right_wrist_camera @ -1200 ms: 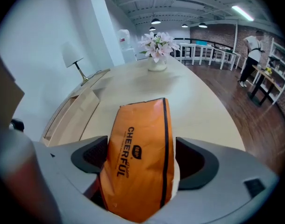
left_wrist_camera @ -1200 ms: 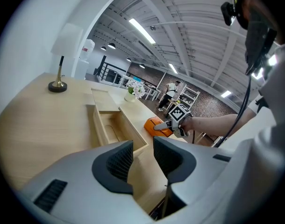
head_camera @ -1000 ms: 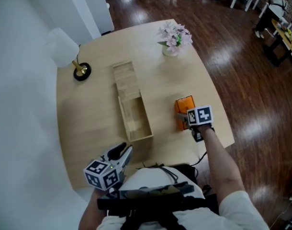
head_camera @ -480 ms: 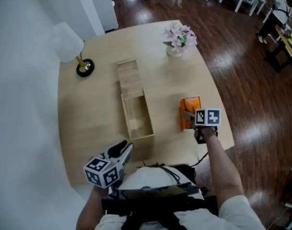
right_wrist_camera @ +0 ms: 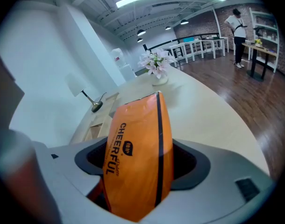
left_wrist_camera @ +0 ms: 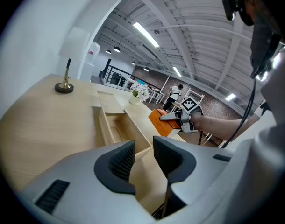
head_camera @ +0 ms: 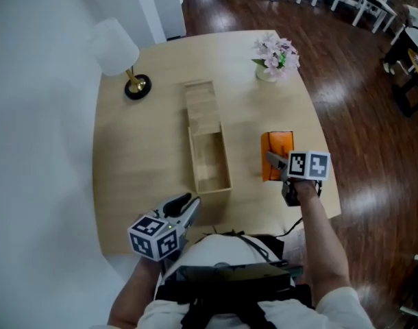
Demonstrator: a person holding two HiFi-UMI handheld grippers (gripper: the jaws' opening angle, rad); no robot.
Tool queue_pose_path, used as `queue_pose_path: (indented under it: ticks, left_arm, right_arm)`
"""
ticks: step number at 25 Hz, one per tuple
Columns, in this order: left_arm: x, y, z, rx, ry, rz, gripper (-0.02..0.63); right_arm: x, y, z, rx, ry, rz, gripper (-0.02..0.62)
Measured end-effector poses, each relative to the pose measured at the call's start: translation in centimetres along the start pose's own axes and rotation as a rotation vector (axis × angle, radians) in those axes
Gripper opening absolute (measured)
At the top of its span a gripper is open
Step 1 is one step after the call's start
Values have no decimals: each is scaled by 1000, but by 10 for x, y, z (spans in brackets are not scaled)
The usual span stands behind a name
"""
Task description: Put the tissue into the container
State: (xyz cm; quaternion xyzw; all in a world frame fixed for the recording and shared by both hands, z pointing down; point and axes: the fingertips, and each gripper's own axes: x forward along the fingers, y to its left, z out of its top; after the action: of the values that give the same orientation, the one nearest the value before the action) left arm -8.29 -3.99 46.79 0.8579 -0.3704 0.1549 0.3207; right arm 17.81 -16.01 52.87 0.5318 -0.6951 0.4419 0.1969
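One orange tissue pack (right_wrist_camera: 135,148), clamped in right tool (right_wrist_camera: 140,164), jaws just closed

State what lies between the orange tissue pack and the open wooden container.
Nothing: the head view shows only bare table between the tissue pack, held by the right gripper, and the container.

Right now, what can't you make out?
Right gripper view: the tissue pack, between the right gripper's jaws, which have just been closing, hides much of the wooden container.
Head view: its marker cube covers the grip on the pack.
Left gripper view: the left gripper hides part of the container's near end.
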Motion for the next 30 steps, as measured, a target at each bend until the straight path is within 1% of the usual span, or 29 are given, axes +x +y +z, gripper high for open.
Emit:
queue_pose_path:
  ticks: [5, 8, 15, 22, 27, 30]
  left_arm:
    - [-2, 1, 0, -4, -8, 4, 127]
    - [-3, 3, 1, -5, -12, 7, 127]
    - [-6, 9, 4, -15, -22, 22, 127]
    - [-6, 10, 5, -24, -22, 27, 127]
    - [-7, 13, 5, -31, -22, 38, 127]
    - [-8, 15, 4, -36, -22, 42, 127]
  right_arm:
    - [-1, 37, 7, -92, 6, 22, 379]
    - [2, 51, 7, -124, 16, 26, 379]
    - [5, 68, 6, -161, 29, 25, 379]
    - [4, 79, 5, -172, 35, 28, 379]
    - [6, 92, 7, -181, 35, 39, 379]
    - [10, 106, 9, -177, 31, 63, 379]
